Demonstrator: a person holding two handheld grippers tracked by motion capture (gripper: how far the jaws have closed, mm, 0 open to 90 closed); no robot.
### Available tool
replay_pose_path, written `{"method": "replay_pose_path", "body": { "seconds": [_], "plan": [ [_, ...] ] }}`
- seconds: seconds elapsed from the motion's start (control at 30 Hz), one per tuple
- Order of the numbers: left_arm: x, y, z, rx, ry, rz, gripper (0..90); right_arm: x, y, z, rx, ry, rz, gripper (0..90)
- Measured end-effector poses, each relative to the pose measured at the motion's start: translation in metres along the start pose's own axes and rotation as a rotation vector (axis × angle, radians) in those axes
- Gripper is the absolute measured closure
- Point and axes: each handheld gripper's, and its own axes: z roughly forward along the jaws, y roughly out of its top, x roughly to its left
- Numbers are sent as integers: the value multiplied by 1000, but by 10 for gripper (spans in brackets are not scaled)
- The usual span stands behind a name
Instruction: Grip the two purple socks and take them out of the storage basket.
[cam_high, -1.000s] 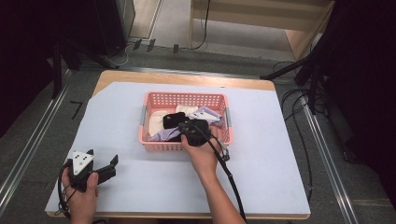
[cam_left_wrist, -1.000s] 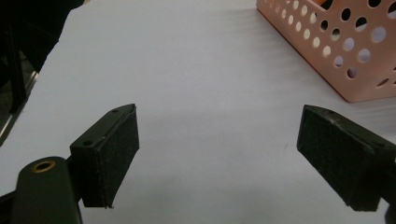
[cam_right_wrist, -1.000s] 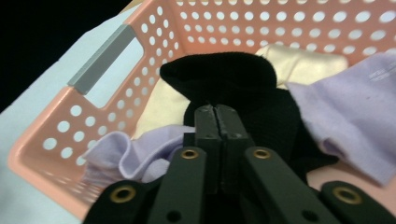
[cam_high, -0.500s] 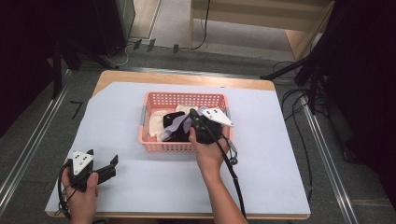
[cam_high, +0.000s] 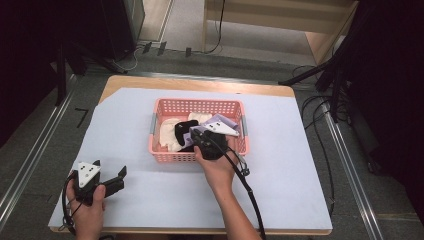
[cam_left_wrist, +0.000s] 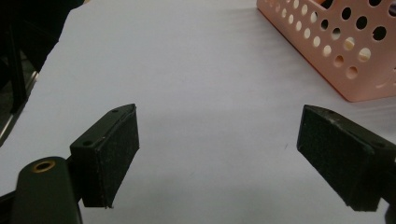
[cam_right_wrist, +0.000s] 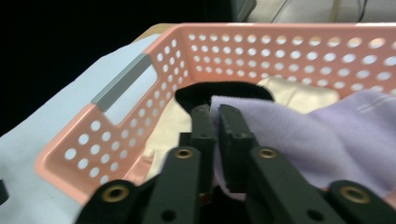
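A pink perforated basket (cam_high: 200, 103) (cam_right_wrist: 140, 60) in the middle of the table holds cream cloth (cam_high: 167, 132) (cam_right_wrist: 299, 95), a black piece (cam_high: 185, 127) (cam_right_wrist: 224, 91) and a lavender cloth (cam_high: 229, 121) (cam_right_wrist: 327, 135). My right gripper (cam_high: 193, 132) (cam_right_wrist: 215, 109) is inside the basket, over its near side. Its jaws have just been opening, but only a thin gap shows, with an edge of the lavender cloth pinched in it. My left gripper (cam_high: 120, 176) (cam_left_wrist: 219, 135) rests open on the table at the front left, nothing between its pads, with the basket (cam_left_wrist: 336, 56) off to its right.
A pale blue sheet (cam_high: 280, 165) covers the wooden table. A black cable (cam_high: 247, 187) trails from the right gripper along the forearm. Metal rails run along the floor on both sides, and cables lie on the floor at the right.
The right gripper has lifted from the pile and swung right, pulling the lavender cloth up with it. The left gripper has not moved.
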Motion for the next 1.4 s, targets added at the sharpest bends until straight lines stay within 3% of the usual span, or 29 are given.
{"method": "replay_pose_path", "body": {
  "seconds": [0.13,0.3,0.6,0.73,0.83,0.87,0.9,1.03,1.13,1.23,1.4],
  "plan": [
    [0,0,0,0,1,-3,139,2,-1,0,-15,-34,-24,574],
    [0,0,0,2,-1,1,139,5,-2,4,13,-16,0,380],
    [0,0,0,3,-1,3,139,9,-2,11,73,-91,-33,329],
    [0,0,0,3,0,0,138,7,-1,15,107,-115,-39,406],
    [0,0,0,3,1,0,139,6,0,16,136,-140,-65,525],
    [0,0,0,2,2,-1,139,6,0,16,152,-152,-85,602],
    [0,0,0,1,2,-2,139,6,0,16,152,-152,-85,602],
    [0,0,0,2,3,-1,138,3,2,14,167,-176,-103,791],
    [0,0,0,2,3,-4,138,1,2,12,166,-175,-99,820],
    [0,0,0,4,2,-3,138,2,0,9,133,-179,-121,824],
    [0,0,0,6,1,-2,138,1,4,-1,14,-175,-146,827]
  ]
}}
